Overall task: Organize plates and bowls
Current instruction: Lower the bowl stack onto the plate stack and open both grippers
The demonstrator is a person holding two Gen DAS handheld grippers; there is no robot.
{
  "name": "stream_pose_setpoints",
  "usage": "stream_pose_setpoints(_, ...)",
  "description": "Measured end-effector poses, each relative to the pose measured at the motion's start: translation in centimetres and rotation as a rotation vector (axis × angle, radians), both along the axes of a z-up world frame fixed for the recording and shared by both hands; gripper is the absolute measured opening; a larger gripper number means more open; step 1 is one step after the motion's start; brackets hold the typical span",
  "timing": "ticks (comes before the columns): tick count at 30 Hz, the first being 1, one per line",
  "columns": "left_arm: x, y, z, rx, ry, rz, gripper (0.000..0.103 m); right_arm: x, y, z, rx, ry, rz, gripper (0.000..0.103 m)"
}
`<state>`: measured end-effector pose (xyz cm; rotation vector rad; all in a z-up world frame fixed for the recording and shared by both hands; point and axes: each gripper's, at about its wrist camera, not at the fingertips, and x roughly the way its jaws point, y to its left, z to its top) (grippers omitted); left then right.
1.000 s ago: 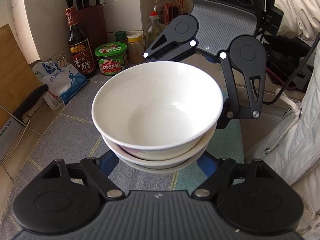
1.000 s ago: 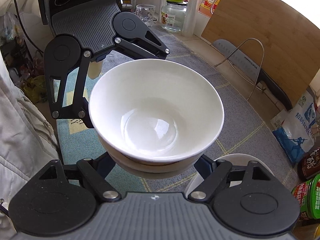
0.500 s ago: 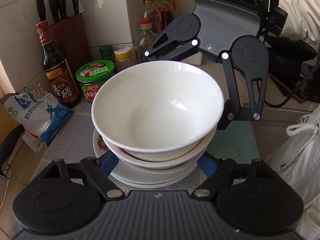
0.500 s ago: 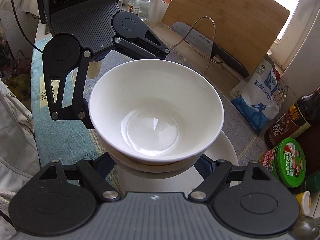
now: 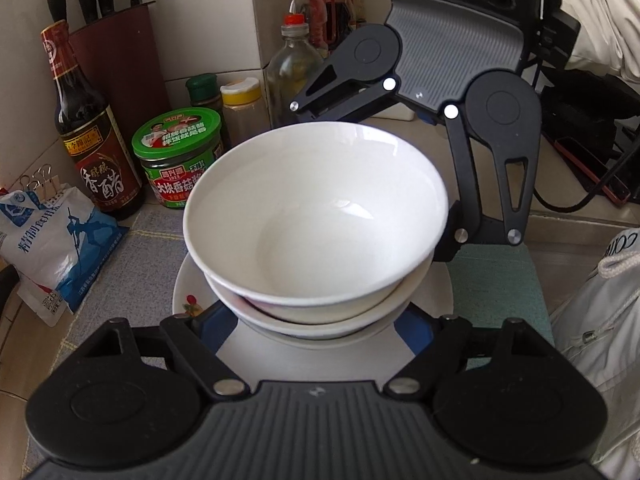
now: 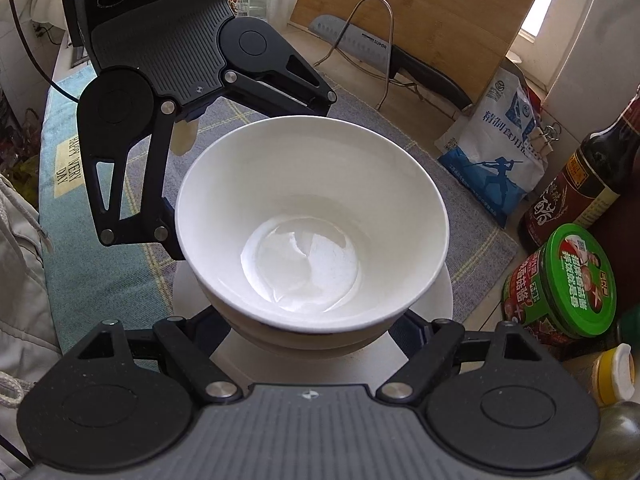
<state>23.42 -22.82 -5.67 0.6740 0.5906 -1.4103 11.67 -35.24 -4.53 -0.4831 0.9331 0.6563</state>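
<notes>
A stack of white bowls (image 5: 316, 216) fills the middle of both views; it shows in the right wrist view (image 6: 312, 220) too. My left gripper (image 5: 316, 320) and my right gripper (image 6: 316, 320) face each other, each shut on opposite sides of the stack's lower bowls. The fingertips are hidden under the rims. A pile of white plates (image 5: 188, 296) lies right beneath the stack; it also shows in the right wrist view (image 6: 440, 300). I cannot tell whether the bowls touch the plates.
A green-lidded jar (image 5: 178, 156), a dark sauce bottle (image 5: 94, 148), spice jars and a knife block (image 5: 116, 48) stand at the wall. A blue-white salt bag (image 6: 496, 164), a cleaver (image 6: 384, 52) and a wooden board (image 6: 420, 12) lie beyond. A grey-teal mat (image 6: 92, 260) covers the counter.
Both grippers have carried the bowl stack sideways toward the bottles and jar. The plate pile has come into view and now sits directly beneath the bowls.
</notes>
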Motion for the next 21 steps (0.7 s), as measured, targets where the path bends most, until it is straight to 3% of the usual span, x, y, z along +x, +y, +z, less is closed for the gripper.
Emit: stream_pose_setpoints(21,0.62,-0.4,-0.65,0.008,-0.001,0.01,0.084,0.32,-0.51,-0.68,0.032,0.004,-0.04,0.088)
